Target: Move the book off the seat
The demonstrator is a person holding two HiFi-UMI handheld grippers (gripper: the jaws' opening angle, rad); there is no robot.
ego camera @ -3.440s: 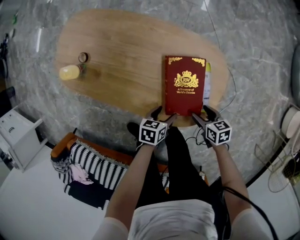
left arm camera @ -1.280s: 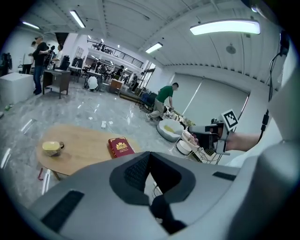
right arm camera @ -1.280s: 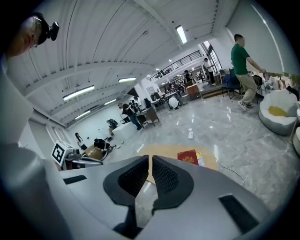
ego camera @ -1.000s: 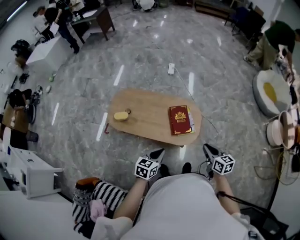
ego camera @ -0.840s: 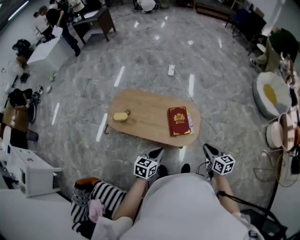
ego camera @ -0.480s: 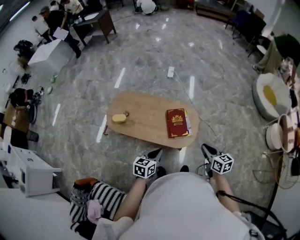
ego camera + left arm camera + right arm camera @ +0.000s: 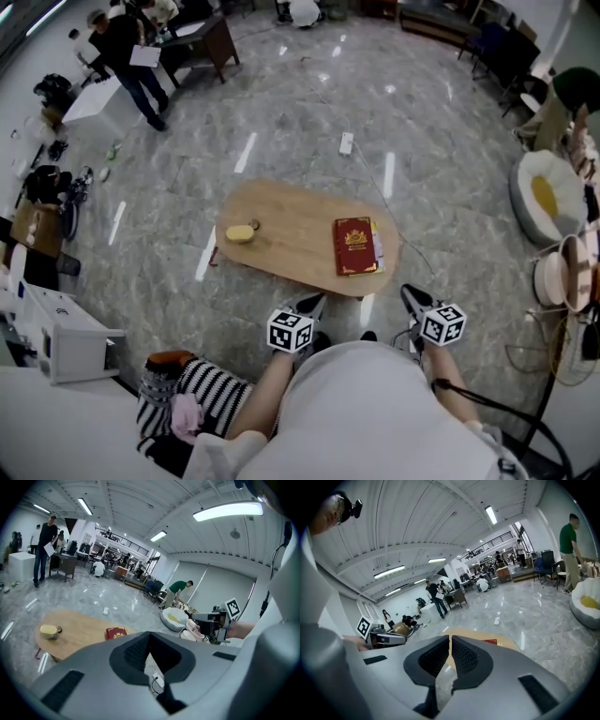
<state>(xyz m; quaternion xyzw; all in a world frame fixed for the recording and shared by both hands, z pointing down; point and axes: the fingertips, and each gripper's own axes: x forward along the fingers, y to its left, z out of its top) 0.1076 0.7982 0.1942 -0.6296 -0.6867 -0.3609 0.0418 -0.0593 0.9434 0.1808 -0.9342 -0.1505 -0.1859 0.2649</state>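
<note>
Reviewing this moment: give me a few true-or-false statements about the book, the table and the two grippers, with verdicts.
1. The red book lies on the wooden table. True.
2. The left gripper and right gripper are both shut and empty. True.
3. The book stands upright on its edge. False: it lies flat, cover up.
4. The yellow object sits on the book. False: it sits apart from it, toward the table's other end.

lower centre, the right gripper (image 7: 450, 637) has its jaws together, nothing between them. just above, a red book (image 7: 490, 641) lies on a wooden table (image 7: 465, 633); the left gripper (image 7: 396, 640) shows mid-left.
</note>
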